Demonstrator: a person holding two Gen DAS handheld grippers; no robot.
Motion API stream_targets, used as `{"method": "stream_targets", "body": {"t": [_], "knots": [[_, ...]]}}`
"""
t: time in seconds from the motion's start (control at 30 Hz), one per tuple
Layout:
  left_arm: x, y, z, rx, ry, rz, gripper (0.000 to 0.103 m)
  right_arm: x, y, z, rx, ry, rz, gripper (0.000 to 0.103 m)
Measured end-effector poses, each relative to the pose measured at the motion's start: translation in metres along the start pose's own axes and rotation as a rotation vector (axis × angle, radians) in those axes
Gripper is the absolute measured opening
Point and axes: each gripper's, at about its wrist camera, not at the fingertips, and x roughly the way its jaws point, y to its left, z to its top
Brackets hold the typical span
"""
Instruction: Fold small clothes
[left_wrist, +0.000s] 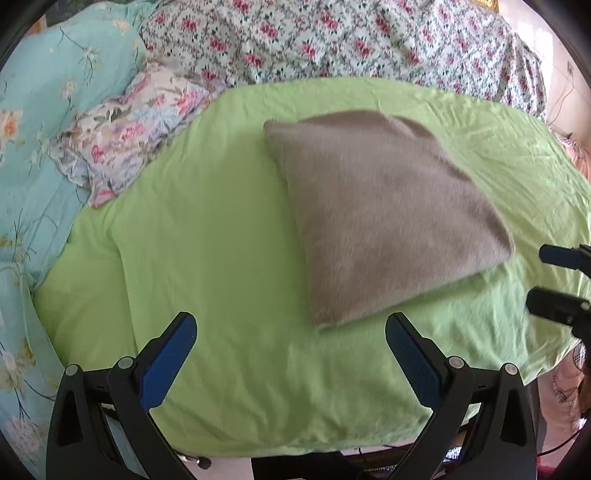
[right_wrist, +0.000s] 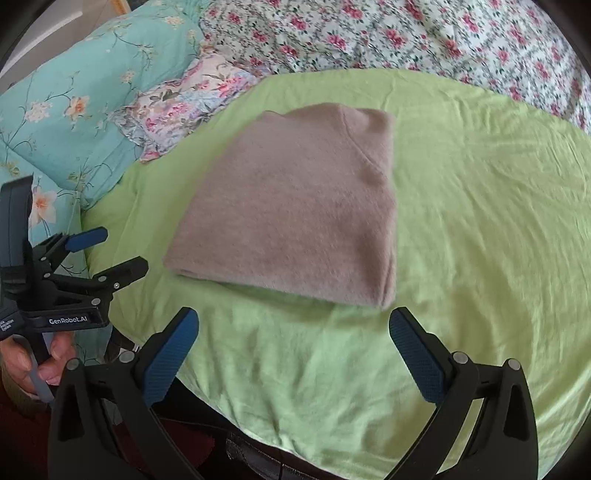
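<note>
A taupe garment (right_wrist: 291, 206) lies folded into a compact rectangle on the green sheet (right_wrist: 480, 221) of the bed. You hold the left gripper (left_wrist: 291, 354) and right gripper (right_wrist: 293, 350) short of it, fingers wide and empty. The folding looks finished; next comes setting it aside.

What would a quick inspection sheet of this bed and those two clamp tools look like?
Surface: green sheet, wrinkled, spread over the bed.
Job's things: brown garment, folded into a compact stack, lying flat on the sheet.
Clutter: floral pillow beside the sheet's edge.
Grippers: left gripper open, empty; right gripper open, empty; neither touches the garment.
Cables: thin wires low at the bed's edge.
Surroundings: teal floral quilt; rose-print cover behind.
</note>
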Motion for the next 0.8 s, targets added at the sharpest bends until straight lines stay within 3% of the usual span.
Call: {"method": "stream_targets", "body": {"t": [0.37,0.8], "knots": [[-0.014,-0.001,0.025,-0.017,-0.075,-0.006,0.102,0.003,0.006,0.021,-0.042,-0.032,0.005,0.103],[-0.007,-0.001,0.035,-0.034,-0.077,0.0,0.102,0.014,-0.003,0.039,-0.026,-0.044,0.015,0.103]]}}
